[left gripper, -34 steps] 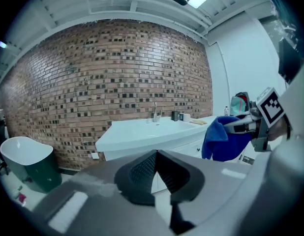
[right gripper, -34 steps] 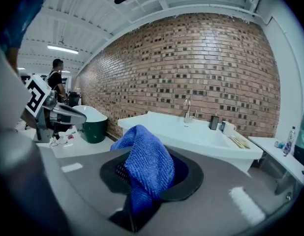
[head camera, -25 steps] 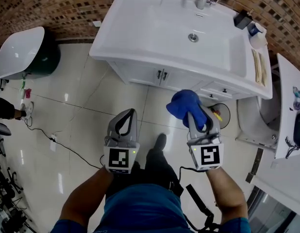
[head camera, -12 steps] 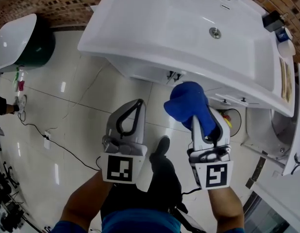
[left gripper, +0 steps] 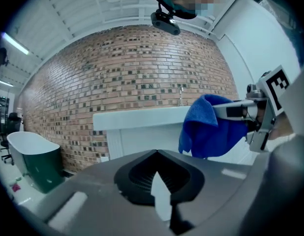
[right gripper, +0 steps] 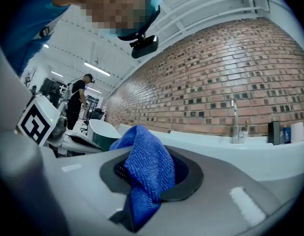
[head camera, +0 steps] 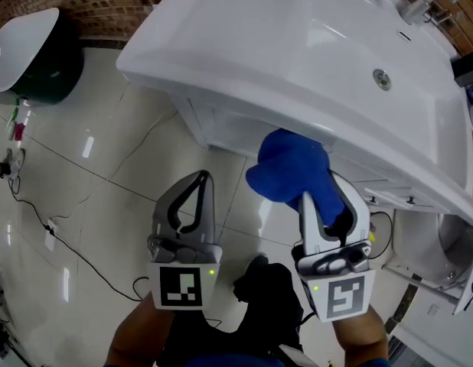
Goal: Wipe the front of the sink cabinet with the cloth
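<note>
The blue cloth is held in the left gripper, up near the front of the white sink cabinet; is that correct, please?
Not quite: the blue cloth is clamped in the right gripper, not the left, as the right gripper view shows. The left gripper is shut on nothing. The rest holds: the cloth is up near the front of the white sink cabinet.

Cloth (head camera: pixel 288 167) in right gripper (head camera: pixel 322 205) before sink cabinet (head camera: pixel 221 126), left gripper (head camera: pixel 192 199) alongside, bathtub (head camera: pixel 26 52) far left
</note>
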Motion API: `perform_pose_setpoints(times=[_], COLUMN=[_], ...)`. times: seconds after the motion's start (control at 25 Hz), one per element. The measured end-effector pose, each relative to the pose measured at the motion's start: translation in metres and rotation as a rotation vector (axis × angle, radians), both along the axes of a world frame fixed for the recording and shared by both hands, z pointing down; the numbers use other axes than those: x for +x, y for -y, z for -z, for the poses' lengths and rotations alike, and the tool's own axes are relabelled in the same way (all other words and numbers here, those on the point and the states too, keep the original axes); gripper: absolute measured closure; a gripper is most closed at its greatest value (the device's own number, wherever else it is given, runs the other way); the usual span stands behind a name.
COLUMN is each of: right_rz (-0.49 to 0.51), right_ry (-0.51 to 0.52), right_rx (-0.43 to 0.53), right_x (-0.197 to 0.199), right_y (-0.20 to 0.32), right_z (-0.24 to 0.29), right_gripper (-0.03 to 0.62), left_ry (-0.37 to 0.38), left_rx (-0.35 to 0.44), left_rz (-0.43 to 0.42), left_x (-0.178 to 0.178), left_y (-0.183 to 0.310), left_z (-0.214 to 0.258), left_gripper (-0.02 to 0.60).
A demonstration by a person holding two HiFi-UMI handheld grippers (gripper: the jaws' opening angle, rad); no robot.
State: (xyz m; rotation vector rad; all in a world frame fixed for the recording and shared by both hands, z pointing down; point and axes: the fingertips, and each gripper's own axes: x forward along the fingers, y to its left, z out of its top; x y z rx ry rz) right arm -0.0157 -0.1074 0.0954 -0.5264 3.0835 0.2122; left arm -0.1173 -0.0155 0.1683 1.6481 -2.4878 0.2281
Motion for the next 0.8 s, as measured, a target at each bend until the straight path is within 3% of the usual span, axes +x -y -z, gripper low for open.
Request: perform_pose_setpoints(times=[0.24, 0.4, 0.56, 0.68, 0.8], right_rz=[0.178, 0.229, 0.208, 0.178, 0.105], right_ry=[0.056, 0.142, 0.205, 0.207, 0.197], right_rx=[0.165, 0.295, 0.436, 0.526, 0.604], right_x=[-0.087, -0.132, -0.171, -0.189, -0.199], right_y=[-0.045, -0.080, -0.097, -0.101, -0.089], right_z=[-0.028, -0.032, -0.037, -0.047, -0.053], right_gripper=[0.496, 0.496, 0.494, 0.494, 0.493], left_ry=[0.006, 0.031, 0.061, 0.050, 0.049], left_rx=[0.063, 0.113, 0.179, 0.213, 0.212], left_rz=[0.118, 0.174, 0.188, 0.229, 0.207], left_x=[-0.045, -0.060, -0.069, -0.068, -0.058], left_y=[-0.026, -0.047, -0.051, -0.057, -0.049], left_z=[-0.061, -0.093, -0.112, -0.129, -0.140], left_gripper=[0.575, 0.575, 0.575, 0.575, 0.575])
